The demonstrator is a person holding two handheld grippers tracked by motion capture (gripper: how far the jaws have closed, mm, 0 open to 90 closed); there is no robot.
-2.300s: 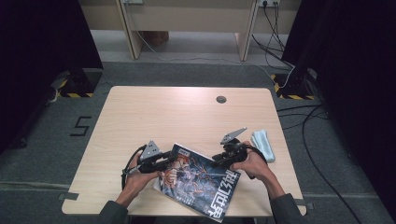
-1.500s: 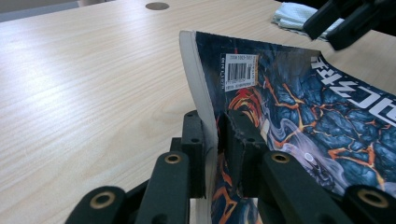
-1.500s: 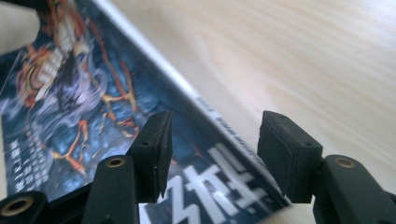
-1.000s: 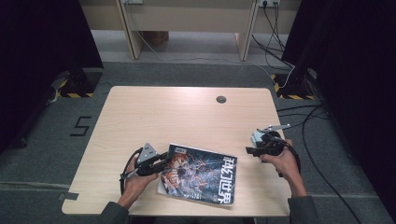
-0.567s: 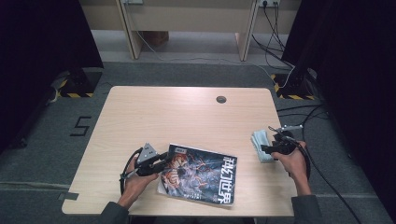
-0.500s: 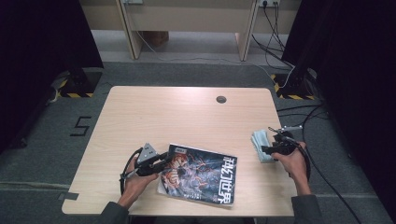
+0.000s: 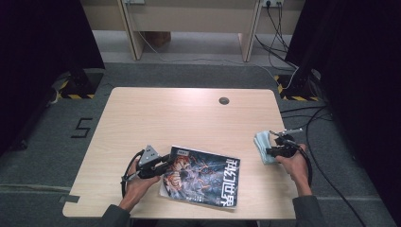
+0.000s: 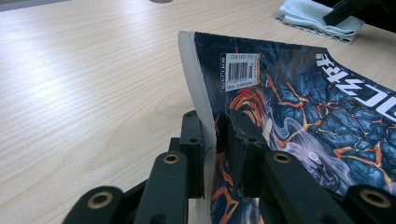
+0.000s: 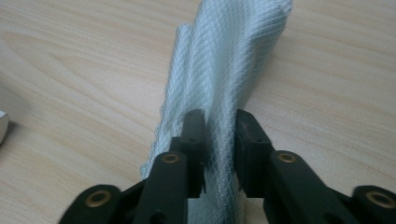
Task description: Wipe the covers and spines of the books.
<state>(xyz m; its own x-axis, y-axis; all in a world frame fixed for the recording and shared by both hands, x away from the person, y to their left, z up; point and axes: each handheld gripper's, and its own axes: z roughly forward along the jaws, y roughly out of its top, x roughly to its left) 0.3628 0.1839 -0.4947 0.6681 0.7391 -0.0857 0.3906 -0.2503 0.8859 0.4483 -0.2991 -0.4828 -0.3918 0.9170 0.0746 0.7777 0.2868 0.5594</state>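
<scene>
At about seven o'clock on the pale wooden table (image 7: 156, 118), the left gripper (image 7: 163, 164) is clamped on the spine edge of a glossy magazine with a dark blue and orange lava-patterned cover (image 7: 203, 176), which lies flat at six o'clock near the front edge; in the left gripper view the jaws pinch the white page block (image 8: 198, 93) and lift that edge slightly. At three o'clock, the right gripper (image 7: 270, 151) has just been closing its jaws on a folded pale blue mesh cloth (image 7: 263, 146), and the right gripper view shows the fabric (image 9: 233, 70) bunched between the pads. The thin pinch could let the cloth slide free when lifted, and a hard pull might crease or tear the cover.
</scene>
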